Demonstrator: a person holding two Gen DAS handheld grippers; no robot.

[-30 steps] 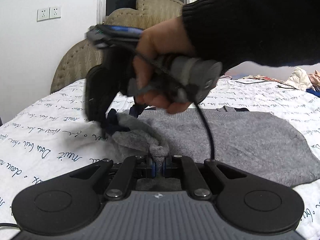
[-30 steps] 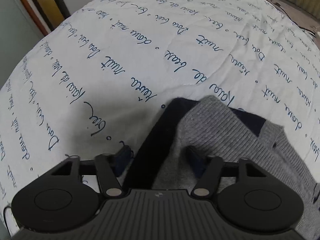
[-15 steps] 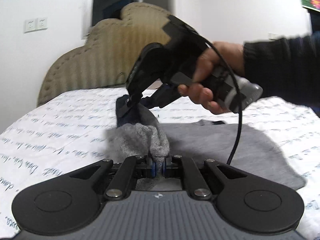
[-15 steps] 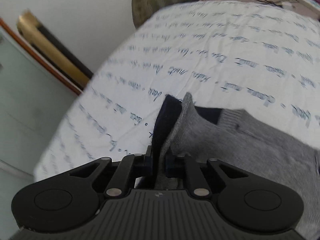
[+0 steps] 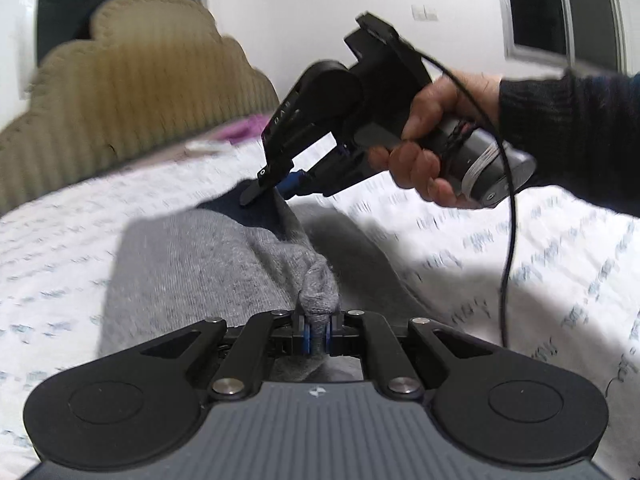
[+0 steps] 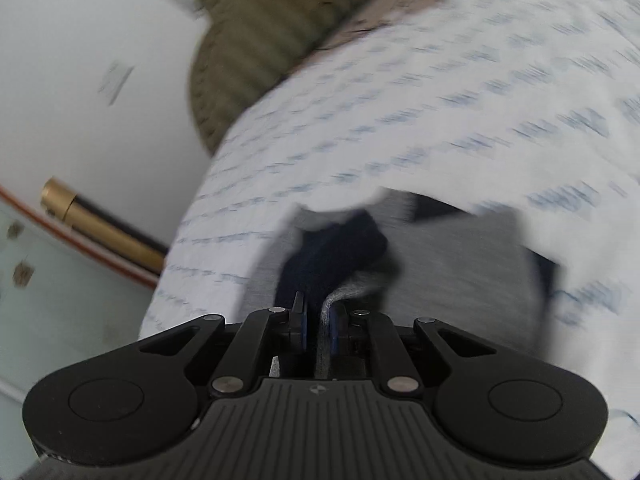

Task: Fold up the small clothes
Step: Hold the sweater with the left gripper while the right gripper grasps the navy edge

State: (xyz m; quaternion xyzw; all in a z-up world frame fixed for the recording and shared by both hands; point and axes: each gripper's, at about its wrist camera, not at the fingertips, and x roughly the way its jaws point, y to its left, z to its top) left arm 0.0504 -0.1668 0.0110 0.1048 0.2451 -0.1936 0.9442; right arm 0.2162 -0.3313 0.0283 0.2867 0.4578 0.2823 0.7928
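Biggest change over the last second: the grey sweater (image 5: 208, 264) went from lying mostly flat on the bed (image 5: 520, 248) to having one side lifted and carried across, so a fold is under way, probably a side or sleeve being brought over the body. Both views are motion-blurred now, so the swing looks mid-travel, not set down. The right gripper (image 5: 280, 190) was open around the fabric a second ago; it has since closed and sits pinched on the navy trim edge (image 5: 256, 210). The left gripper (image 5: 318, 334) has kept its clamp on a bunched grey corner throughout.

Sweater: grey knit, navy band at one edge, soft and floppy, sagging between the two pinch points. The rest still rests on the white script-print bed cover, headboard (image 5: 132, 92) behind. In the right wrist view the navy part (image 6: 332, 256) hangs just ahead of the jaws.
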